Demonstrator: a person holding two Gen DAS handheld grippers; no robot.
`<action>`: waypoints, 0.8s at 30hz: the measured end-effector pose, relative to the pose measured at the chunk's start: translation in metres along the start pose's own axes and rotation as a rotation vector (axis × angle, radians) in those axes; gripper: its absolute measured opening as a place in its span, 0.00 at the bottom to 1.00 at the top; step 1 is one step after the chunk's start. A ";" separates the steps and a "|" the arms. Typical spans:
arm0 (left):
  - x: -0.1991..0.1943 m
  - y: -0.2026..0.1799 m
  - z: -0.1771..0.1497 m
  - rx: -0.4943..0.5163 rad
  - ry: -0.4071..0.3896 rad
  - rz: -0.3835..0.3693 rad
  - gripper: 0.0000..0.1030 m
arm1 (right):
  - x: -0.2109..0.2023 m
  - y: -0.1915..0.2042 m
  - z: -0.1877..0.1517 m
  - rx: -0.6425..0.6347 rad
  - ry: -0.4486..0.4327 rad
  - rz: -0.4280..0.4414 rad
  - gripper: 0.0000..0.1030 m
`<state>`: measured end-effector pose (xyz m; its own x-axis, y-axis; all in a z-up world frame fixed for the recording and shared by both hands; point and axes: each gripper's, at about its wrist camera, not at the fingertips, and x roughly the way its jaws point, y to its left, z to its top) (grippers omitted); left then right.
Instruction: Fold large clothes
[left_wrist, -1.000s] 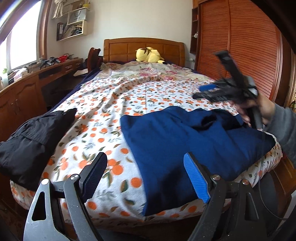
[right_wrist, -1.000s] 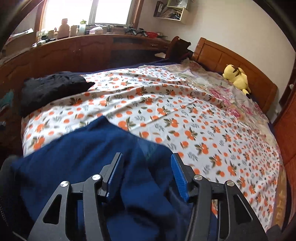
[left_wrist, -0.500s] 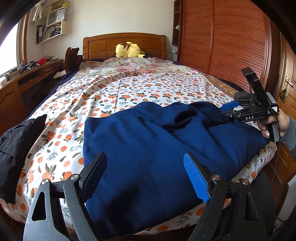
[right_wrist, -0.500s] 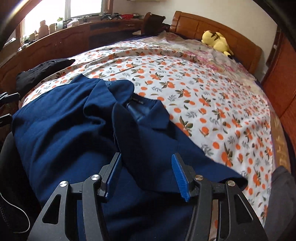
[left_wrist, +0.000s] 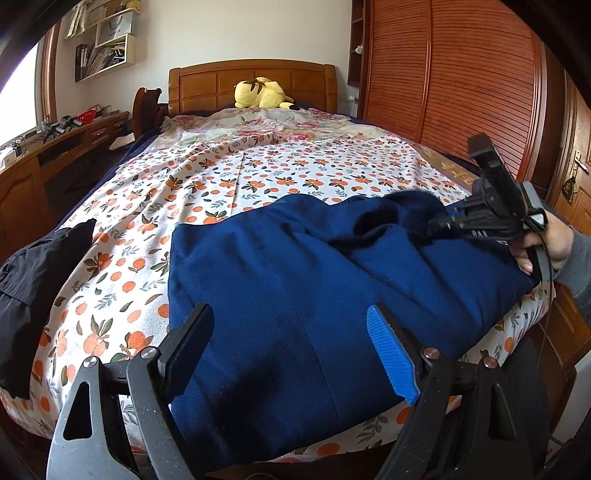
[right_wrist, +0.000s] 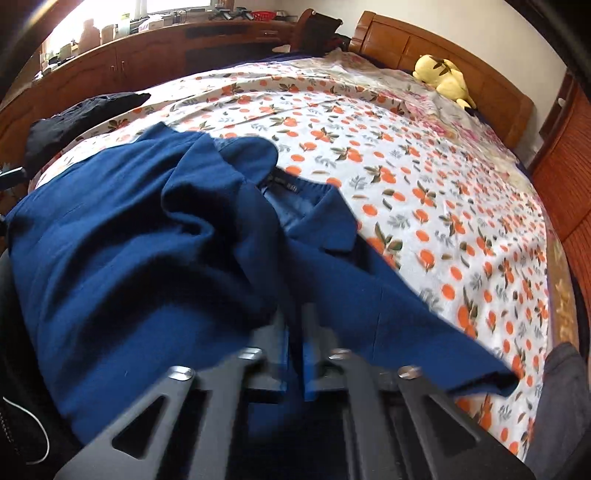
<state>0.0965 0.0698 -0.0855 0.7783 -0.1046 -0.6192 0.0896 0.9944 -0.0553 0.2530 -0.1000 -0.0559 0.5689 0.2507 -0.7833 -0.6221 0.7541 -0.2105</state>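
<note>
Shirt (left_wrist: 295, 280): lay rumpled across the foot of the bed (left_wrist: 258, 166)
Left gripper (left_wrist: 291, 350): jaws wide apart above the shirt, gripping nothing
Right gripper (right_wrist: 293, 354): jaws pinched shut on shirt fabric

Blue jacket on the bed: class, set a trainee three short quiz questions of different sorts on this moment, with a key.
1. True or false: the left gripper is clamped on the blue jacket.
2. Which gripper has its jaws shut on a fold of the jacket? A. left B. right C. neither
3. Fill in: at the head of the bed lies a yellow ____.

Key
1. False: its jaws stand wide open above the cloth.
2. B: the right gripper pinches blue cloth.
3. Soft toy. The black garment lies at the bed's left edge instead.
</note>
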 end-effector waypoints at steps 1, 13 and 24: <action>0.000 0.000 0.000 0.000 0.000 -0.001 0.83 | -0.002 0.002 0.005 -0.016 -0.010 -0.002 0.03; -0.001 0.003 0.003 -0.001 -0.002 0.002 0.83 | 0.033 -0.013 0.085 -0.029 -0.091 -0.174 0.03; 0.017 0.004 0.032 0.012 0.016 -0.007 0.83 | 0.050 -0.050 0.087 0.194 -0.156 -0.155 0.54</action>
<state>0.1299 0.0713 -0.0706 0.7672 -0.1115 -0.6316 0.1030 0.9934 -0.0502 0.3591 -0.0726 -0.0334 0.7345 0.2022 -0.6478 -0.4152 0.8889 -0.1933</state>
